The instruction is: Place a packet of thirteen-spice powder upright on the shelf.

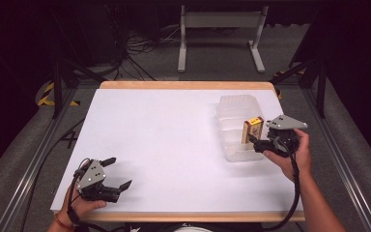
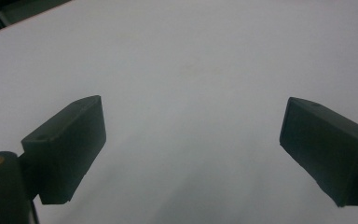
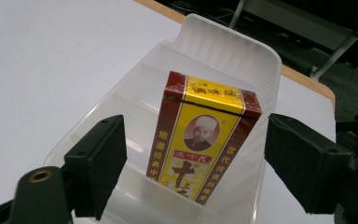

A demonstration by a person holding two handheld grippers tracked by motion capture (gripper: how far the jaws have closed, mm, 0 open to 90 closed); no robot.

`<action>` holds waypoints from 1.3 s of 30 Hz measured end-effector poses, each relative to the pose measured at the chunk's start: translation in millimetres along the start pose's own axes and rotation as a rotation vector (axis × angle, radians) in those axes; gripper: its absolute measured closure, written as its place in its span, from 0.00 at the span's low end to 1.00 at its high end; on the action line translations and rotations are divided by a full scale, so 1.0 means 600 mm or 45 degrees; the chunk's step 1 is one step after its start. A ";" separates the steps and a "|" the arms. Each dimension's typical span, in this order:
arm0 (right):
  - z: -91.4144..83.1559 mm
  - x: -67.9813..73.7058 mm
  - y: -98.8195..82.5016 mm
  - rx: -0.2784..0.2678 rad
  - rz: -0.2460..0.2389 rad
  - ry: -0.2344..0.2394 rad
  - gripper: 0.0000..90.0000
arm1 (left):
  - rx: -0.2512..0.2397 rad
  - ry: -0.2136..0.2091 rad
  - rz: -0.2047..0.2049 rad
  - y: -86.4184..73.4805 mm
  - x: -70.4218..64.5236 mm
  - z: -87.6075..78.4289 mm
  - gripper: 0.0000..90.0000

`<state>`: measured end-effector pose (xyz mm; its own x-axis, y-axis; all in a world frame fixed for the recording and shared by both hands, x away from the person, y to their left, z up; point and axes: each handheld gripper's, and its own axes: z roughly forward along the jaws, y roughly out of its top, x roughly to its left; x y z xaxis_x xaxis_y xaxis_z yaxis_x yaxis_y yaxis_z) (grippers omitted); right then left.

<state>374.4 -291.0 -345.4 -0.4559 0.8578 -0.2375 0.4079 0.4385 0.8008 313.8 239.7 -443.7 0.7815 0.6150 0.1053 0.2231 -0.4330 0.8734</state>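
At the right side of the worktop (image 1: 164, 140), a red-and-yellow seasoning box (image 3: 200, 137) stands upright in a compartment of the clear plastic tray (image 1: 232, 104). The right gripper (image 3: 193, 163) brackets it, jaws apart and clear of both sides, so I judge this the moment of setting down or picking up; the next move needs a straight path. The left gripper (image 1: 118, 173) rests near the front edge, jaws wide apart, holding nothing.

I work in a lab: dark curtains (image 1: 14, 58) around me, loose cables (image 1: 140, 46) on grey carpet (image 1: 222, 60), aluminium rails (image 1: 26, 169) flanking my white surface (image 1: 174, 145).
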 end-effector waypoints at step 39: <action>-0.046 0.024 -0.089 0.059 -0.168 -0.038 0.17 | 0.011 0.004 -0.004 0.000 0.001 0.001 0.08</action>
<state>324.0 -309.5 -376.4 -0.4848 0.7991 -0.3557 0.3825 0.5594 0.7354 314.3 239.7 -443.9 0.7791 0.6183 0.1037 0.2305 -0.4364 0.8697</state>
